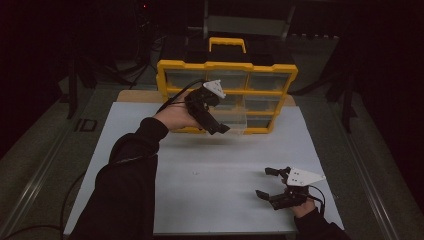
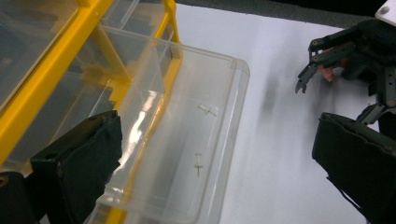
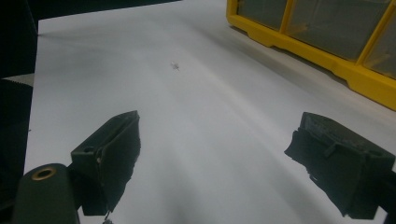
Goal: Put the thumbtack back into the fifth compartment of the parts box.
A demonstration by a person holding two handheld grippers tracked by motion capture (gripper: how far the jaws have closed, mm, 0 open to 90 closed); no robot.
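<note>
A yellow box (image 1: 227, 95) with clear drawers stands at the far side of the white table (image 1: 210, 175). One clear drawer (image 2: 187, 140) is pulled out at the bottom of the box. Two small white pins lie in it: one pin (image 2: 199, 162) is near the front, and the other pin (image 2: 206, 110) is a bit farther back. They lie apart from each other.

The left gripper (image 1: 220, 125) is held in the air just over the pulled-out drawer. Its jaws are wide apart and nothing is between them. In the left gripper view one jaw hangs over the drawer's edge by the yellow frame, and the other jaw is out over the white table.

The right gripper (image 1: 270, 184) is low at the near right of the table, well apart from the box. Its jaws are wide apart too, with only bare table between them.

One more tiny pin (image 3: 175, 66) lies alone on the table, out in the open between the person's arm and the right gripper.
</note>
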